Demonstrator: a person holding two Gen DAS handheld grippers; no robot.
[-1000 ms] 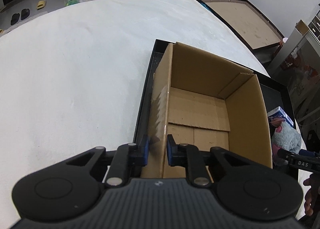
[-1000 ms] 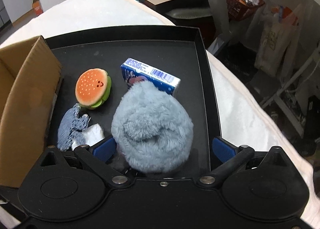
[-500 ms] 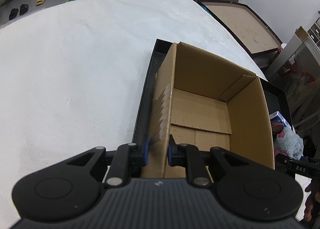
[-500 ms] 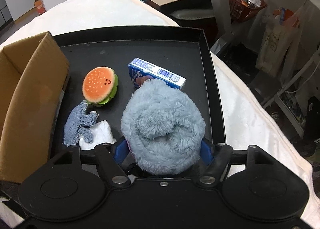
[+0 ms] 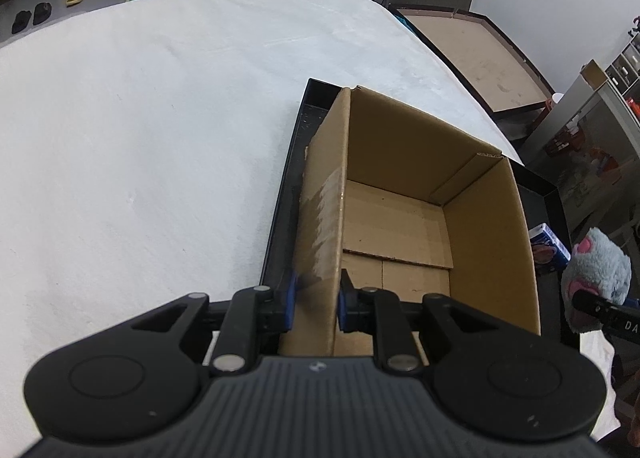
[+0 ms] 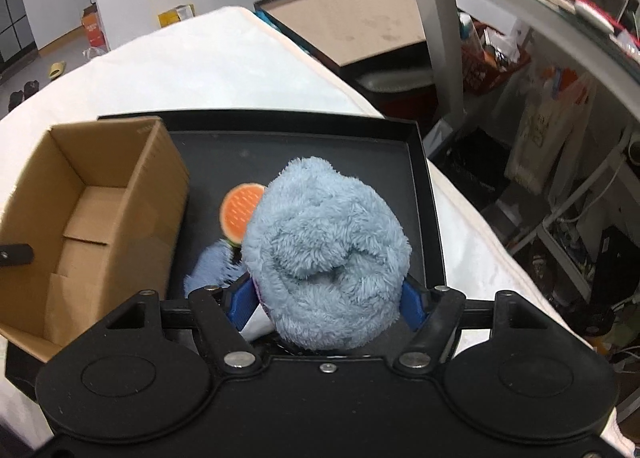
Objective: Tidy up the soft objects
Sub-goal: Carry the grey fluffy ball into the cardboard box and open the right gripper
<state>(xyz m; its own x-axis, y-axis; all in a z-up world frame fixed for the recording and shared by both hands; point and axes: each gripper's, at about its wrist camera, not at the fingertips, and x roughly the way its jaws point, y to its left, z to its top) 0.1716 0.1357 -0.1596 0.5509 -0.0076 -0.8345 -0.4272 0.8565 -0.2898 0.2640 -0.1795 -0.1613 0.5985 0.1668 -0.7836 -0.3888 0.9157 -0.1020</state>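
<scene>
My left gripper is shut on the near left wall of an open, empty cardboard box. The box stands in the left part of a black tray. My right gripper is shut on a fluffy blue plush toy and holds it up above the tray, to the right of the box. In the left wrist view the plush shows pink patches. Below it on the tray lie a burger plush and a small blue-grey plush, both partly hidden.
A blue carton lies on the tray right of the box. White cloth covers the table. Beyond its far edge stands a wide dark-rimmed tray with a brown bottom. Cluttered shelves and a metal frame stand at the right.
My right gripper's jaws closed on the blue plush and lifted it off the tray, toward the box. My left gripper kept its hold on the box wall.
</scene>
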